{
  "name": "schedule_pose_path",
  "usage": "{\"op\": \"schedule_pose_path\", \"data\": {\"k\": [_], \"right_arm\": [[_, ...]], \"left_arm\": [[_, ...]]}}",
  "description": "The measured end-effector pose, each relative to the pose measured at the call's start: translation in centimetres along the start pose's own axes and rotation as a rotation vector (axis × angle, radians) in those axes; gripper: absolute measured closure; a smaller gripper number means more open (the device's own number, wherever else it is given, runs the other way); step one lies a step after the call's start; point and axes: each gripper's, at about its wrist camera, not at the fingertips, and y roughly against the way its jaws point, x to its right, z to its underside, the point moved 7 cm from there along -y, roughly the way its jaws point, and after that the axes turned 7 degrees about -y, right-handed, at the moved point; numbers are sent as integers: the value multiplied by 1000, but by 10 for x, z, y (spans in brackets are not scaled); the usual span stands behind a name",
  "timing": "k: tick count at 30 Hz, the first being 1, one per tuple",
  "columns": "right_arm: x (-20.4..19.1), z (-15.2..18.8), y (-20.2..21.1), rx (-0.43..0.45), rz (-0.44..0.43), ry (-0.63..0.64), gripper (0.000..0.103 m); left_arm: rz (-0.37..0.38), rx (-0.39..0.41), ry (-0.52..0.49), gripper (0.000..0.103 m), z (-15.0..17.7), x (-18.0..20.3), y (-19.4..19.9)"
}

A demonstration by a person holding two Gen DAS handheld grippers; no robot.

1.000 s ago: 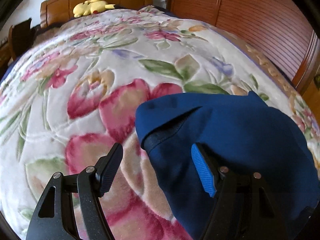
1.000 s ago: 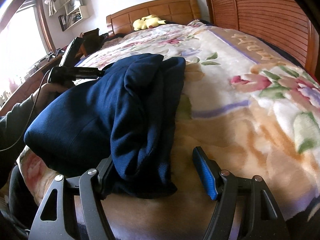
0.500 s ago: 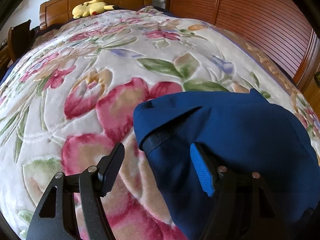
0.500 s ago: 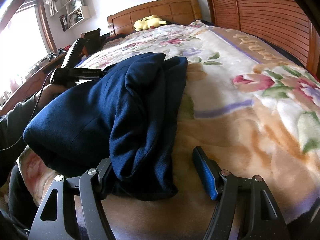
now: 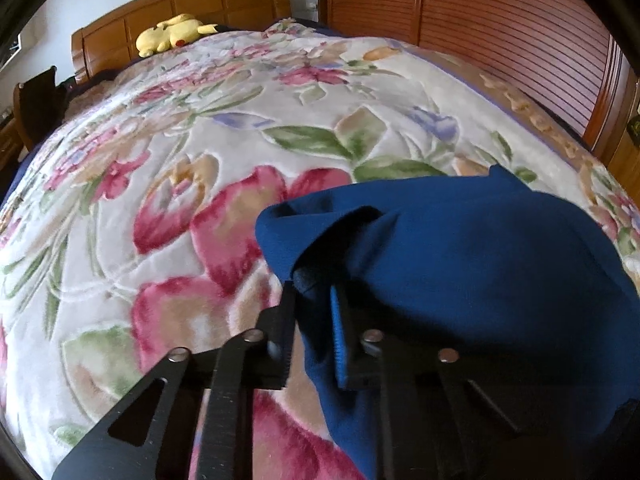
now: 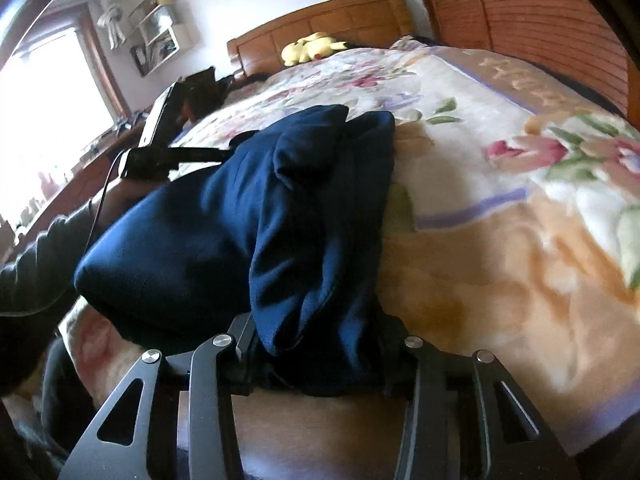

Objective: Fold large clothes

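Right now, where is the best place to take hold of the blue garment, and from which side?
Grip the blue garment at its near edge, coming low from the foot of the bed. The cloth bunches into thick folds there, and both hand-held grippers, left and right, have just been closing on those folds, with cloth between the jaws.

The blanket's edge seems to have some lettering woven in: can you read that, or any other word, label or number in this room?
Blanket border: pale woven marks near the slatted wall, too blurred to read.
Blue garment: no label or print shows.
Shelf items: too small to tell.
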Motion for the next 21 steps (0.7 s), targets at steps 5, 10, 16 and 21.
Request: {"op": "schedule_pose_path", "data": {"k": [5, 10, 16, 21], "right_arm": [[-7, -7, 10, 43, -15, 13, 78], [-9, -21, 31, 116, -101, -21, 83], [-10, -38, 63, 205, -63, 37, 84], [17, -53, 95, 261, 37, 74, 84]], "left_arm": [[-43, 52, -34, 93, -9, 6, 32], [-60, 126, -61, 94, -27, 22, 75], [-69, 194, -100, 94, -48, 50, 114], [-41, 244, -120, 94, -68, 81, 128]]}}
